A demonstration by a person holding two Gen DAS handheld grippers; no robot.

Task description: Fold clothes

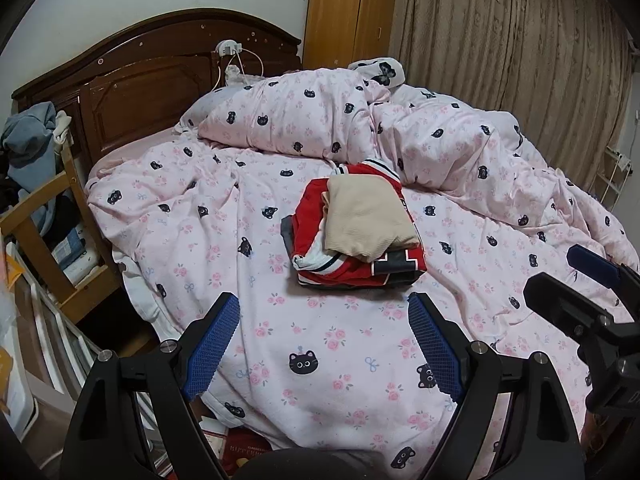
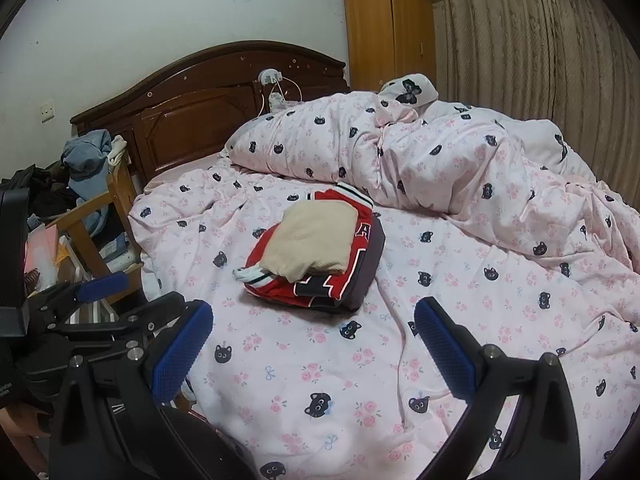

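A small stack of folded clothes sits near the middle of a bed spread with a pink cotton duvet cover (image 1: 320,360) printed with black cat faces and roses. On top lies a folded beige knit garment (image 1: 366,218), resting on a folded red jersey with white-and-navy striped trim and black lettering (image 1: 340,268); a dark grey folded piece (image 2: 366,276) shows at the bottom of the pile.

Both handheld tools hover over the near end of the bed, short of the stack and touching nothing. The left gripper (image 1: 324,344) has its blue textured pads (image 1: 212,344) spread wide apart — the jaws are open and empty. The right gripper (image 2: 312,350) likewise stands with its jaws parted and nothing between them, just beside its partner.

Behind the pile, a bunched-up quilt in the same cat print (image 1: 360,120) lies heaped across the far half of the bed, before a dark carved wooden headboard (image 1: 152,80). A wooden chair draped with blue clothing (image 1: 36,184) stands at the bedside — a pale wooden wardrobe (image 2: 390,28) and ribbed beige curtains (image 2: 540,40) fill the background.
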